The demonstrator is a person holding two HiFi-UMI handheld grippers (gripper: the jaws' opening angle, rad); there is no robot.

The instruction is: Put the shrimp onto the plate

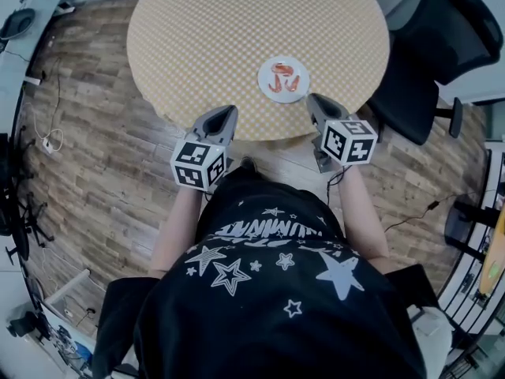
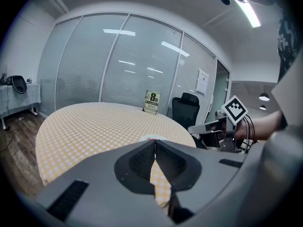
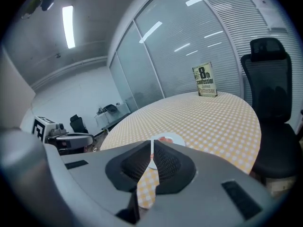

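A small white plate lies near the front edge of the round table, with orange shrimp on it. My left gripper and right gripper hover just off the table's near edge, left and right of the plate, both shut and holding nothing. In the left gripper view the shut gripper points at the plate, only just visible past the tips. In the right gripper view the plate with shrimp lies just beyond the closed gripper.
The table wears a yellow checked cloth. A book stands upright at the table's far side. A black office chair stands to the right of the table. Cables lie on the wooden floor at left.
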